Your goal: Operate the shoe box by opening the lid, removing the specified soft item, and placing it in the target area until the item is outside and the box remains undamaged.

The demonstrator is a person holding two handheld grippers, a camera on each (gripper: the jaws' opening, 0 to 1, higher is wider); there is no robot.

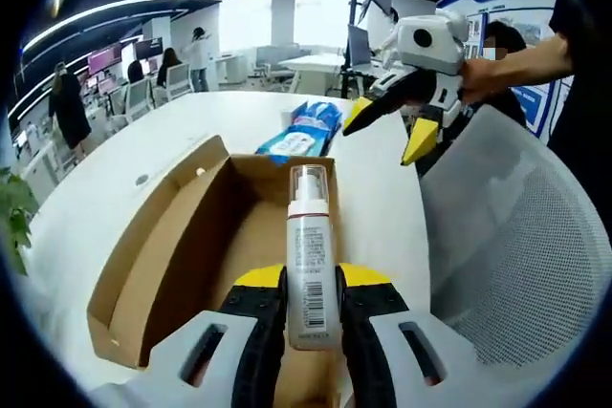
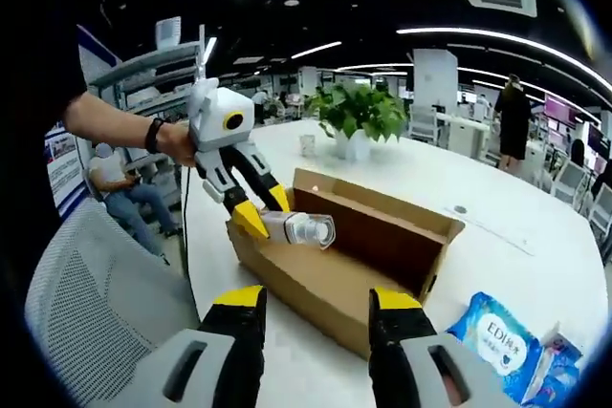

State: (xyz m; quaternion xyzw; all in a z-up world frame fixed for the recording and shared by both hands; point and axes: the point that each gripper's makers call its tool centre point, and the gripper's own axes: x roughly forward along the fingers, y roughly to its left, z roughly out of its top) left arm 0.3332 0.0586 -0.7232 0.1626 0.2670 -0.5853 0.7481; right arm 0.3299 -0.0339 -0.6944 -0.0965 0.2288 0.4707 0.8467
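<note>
Left gripper view: one bottle (image 1: 311, 260), one box (image 1: 182, 236).

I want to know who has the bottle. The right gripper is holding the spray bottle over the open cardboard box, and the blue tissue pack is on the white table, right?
Not quite: the left gripper holds the spray bottle, as the left gripper view shows. The right gripper is open with nothing between its jaws. The bottle is over the open cardboard box, and the blue tissue pack lies on the white table.
</note>
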